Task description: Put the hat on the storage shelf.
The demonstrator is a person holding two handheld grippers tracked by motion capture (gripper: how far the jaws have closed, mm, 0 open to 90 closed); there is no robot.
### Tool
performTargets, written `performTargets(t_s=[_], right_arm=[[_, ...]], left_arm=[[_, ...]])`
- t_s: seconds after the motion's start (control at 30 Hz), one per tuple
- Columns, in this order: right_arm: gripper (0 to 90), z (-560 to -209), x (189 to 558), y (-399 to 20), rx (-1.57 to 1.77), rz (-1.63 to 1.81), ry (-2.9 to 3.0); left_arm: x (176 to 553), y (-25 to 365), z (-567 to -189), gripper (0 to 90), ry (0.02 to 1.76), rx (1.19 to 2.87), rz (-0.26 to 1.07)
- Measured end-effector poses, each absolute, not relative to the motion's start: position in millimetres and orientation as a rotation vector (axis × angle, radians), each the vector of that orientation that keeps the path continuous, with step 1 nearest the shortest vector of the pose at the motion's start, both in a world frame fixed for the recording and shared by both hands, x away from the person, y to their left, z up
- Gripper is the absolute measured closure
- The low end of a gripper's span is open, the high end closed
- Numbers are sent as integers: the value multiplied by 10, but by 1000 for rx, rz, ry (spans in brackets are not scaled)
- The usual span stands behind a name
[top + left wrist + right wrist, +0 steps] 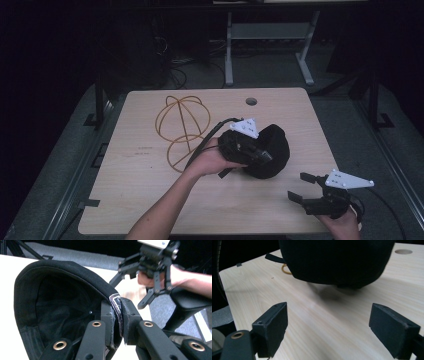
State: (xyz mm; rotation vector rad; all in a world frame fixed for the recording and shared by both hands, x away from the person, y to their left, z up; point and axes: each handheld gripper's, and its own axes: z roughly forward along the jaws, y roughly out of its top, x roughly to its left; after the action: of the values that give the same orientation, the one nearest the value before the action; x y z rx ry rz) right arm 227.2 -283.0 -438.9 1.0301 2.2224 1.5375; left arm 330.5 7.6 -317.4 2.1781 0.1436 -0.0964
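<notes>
A black cap (270,152) hangs just right of centre in the high view, pinched at its rim by the left gripper (260,155). Seen in the left gripper view, the jaws are clamped tight on the cap's edge (117,307), where a small white-stitched tag is folded between them; no lettering on it can be read. The hold on the edge seems meant to lift the cap off the wooden table (150,210), and its shadow beneath in the right gripper view suggests it hangs clear. At lower right of the high view the right gripper (306,187) waits with jaws spread wide and empty, aimed at the cap, likely ready to take a second hold. A wire hat stand (182,130) lies at upper left of the tabletop. Faint print on the table is too small to read.
</notes>
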Motion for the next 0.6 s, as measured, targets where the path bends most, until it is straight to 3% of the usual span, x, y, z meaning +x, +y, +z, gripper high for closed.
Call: performTargets(t_s=[0.3,0.6], right_arm=[[174,-4218,2432,-2803,979,1547,2123],[236,-4271,2431,-2850,974,1531,2140]], left_arm=[[3233,-6,-3099,817,82,2185,-122],[3000,-319,-3127,822,-71,2239,-151]])
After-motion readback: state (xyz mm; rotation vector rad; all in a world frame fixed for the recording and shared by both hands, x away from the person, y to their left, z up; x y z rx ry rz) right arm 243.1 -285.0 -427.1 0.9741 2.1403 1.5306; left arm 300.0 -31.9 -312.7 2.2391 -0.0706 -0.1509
